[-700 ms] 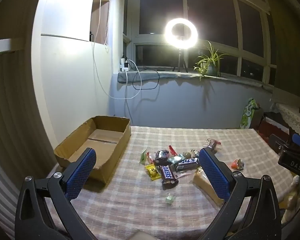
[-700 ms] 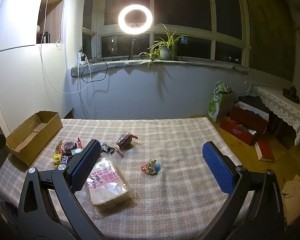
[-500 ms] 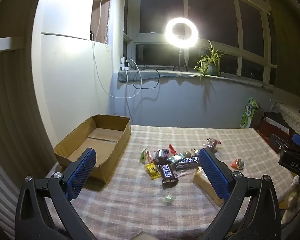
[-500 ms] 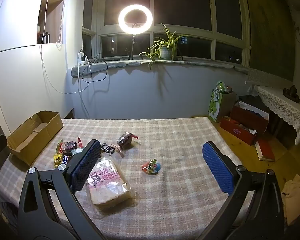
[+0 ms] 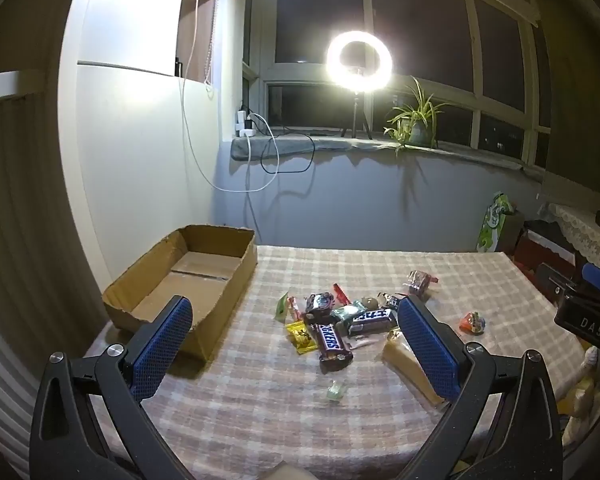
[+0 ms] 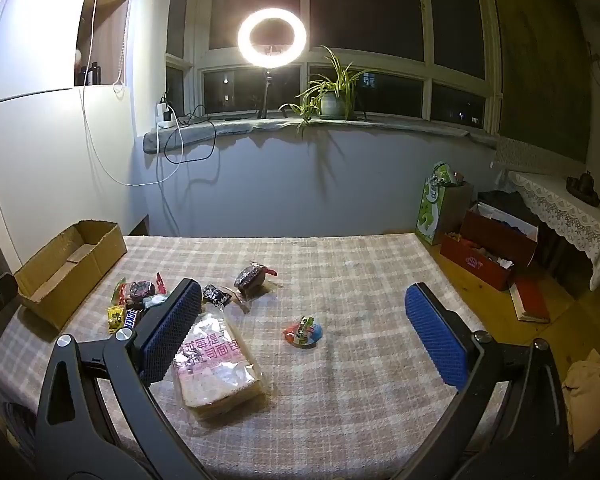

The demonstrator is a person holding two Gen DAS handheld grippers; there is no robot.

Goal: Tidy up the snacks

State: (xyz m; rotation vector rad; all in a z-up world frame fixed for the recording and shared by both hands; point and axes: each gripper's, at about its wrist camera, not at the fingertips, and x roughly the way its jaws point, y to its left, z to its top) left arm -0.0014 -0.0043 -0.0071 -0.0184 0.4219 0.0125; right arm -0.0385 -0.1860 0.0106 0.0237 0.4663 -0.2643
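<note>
With both the left tongs [image 5: 296, 346] and the right tongs [image 6: 302, 330] held wide open and empty above the bench [image 6: 360, 420], the small snacks [image 5: 332, 320] heaped mid-bench beside the cardboard box [image 5: 188, 280] at the left edge could be knocked apart or two could be pinched together.

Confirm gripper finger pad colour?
Blue, with a fine textured mesh pattern on the pads; clearest in the right wrist view.

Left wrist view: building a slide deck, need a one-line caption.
Open left gripper hovers over scattered snacks beside an empty cardboard box.
</note>
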